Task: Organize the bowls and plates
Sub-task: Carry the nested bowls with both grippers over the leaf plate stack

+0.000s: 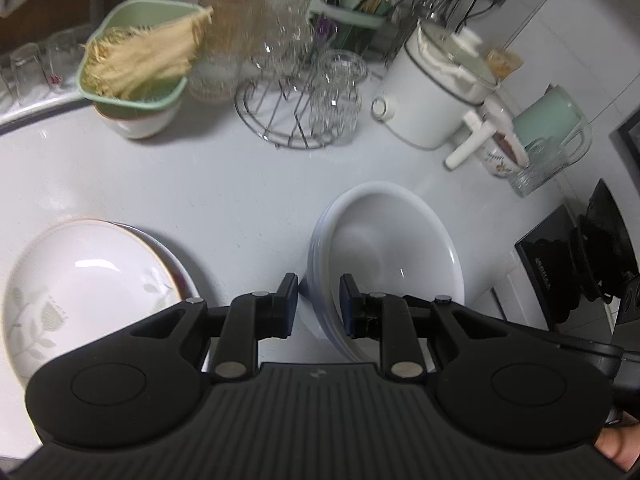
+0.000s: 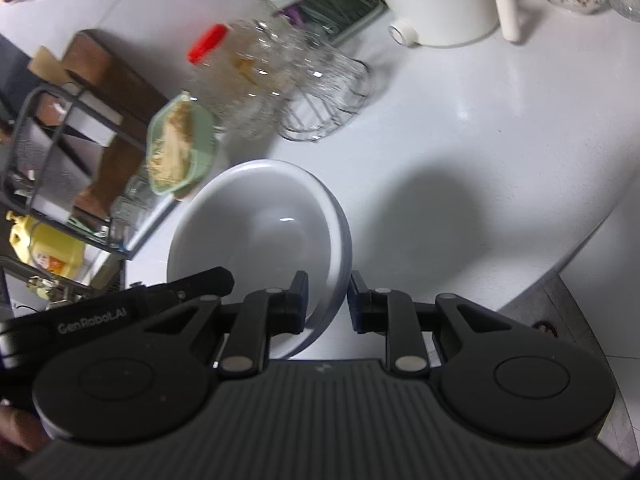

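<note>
A stack of white bowls [image 1: 384, 240] hangs tilted above the white counter [image 1: 224, 184], throwing a shadow on it in the right wrist view. My left gripper [image 1: 319, 300] is shut on the stack's near rim, one finger inside and one outside. On the opposite side, my right gripper [image 2: 327, 304] is shut on the rim of the same white bowls [image 2: 272, 232]. To the left on the counter lies a stack of plates [image 1: 80, 280], the top one with a grey leaf pattern.
Along the back stand a green colander of dry strands [image 1: 136, 60], a red-lidded jar [image 1: 228, 20], a wire rack of glasses [image 1: 296, 112], a white electric pot [image 1: 432, 92] and a mug [image 1: 500, 152]. A dish rack [image 2: 52, 152] is at the left. The counter edge [image 2: 560, 264] curves at the right.
</note>
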Demonstrator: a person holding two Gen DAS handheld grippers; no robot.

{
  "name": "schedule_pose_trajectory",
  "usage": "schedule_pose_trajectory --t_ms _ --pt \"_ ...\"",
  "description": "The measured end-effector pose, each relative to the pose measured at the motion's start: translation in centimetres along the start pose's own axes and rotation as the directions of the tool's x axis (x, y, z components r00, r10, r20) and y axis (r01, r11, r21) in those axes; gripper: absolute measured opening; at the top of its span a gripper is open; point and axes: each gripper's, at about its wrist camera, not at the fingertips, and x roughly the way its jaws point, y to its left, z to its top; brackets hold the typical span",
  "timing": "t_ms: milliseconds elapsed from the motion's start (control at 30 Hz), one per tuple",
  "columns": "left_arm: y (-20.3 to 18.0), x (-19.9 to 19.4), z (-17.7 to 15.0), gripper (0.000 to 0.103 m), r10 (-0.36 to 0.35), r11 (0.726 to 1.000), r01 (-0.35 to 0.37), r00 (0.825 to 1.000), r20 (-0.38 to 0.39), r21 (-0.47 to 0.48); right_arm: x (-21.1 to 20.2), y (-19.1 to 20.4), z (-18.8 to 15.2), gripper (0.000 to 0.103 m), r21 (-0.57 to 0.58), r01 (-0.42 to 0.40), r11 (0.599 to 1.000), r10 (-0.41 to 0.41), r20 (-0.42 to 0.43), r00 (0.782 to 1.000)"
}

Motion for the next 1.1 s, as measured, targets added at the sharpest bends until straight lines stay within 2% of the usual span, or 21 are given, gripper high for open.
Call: schedule_pose_trajectory --t_ms 267,567,833,1100 --pt "2.9 -3.4 -1.6 0.026 0.0 0.999 0.002 0.999 0.044 -0.038 0.0 3.2 -1.8 0.024 -0.051 -0.027 0.998 0.027 0.001 1.0" --pt "6.2 -6.2 -3.3 0.026 0.041 0.99 -0.025 0.993 0.112 -0.141 1.1 6.8 -2.3 0.024 -0.154 -0.068 0.986 0.062 -0.043 0.997" --pt "9.9 -8.3 -5.2 0.026 0.109 0.958 -0.059 0.981 0.163 -0.282 3.0 10.6 -2.8 0.024 -0.265 -0.121 0.957 0.09 -0.125 0.988" --pt "14.7 -7.7 -7.0 0.026 0.161 0.916 -0.099 0.979 0.129 -0.39 6.7 14.2 -4.5 0.024 -0.368 -0.133 0.92 0.053 -0.22 0.974"
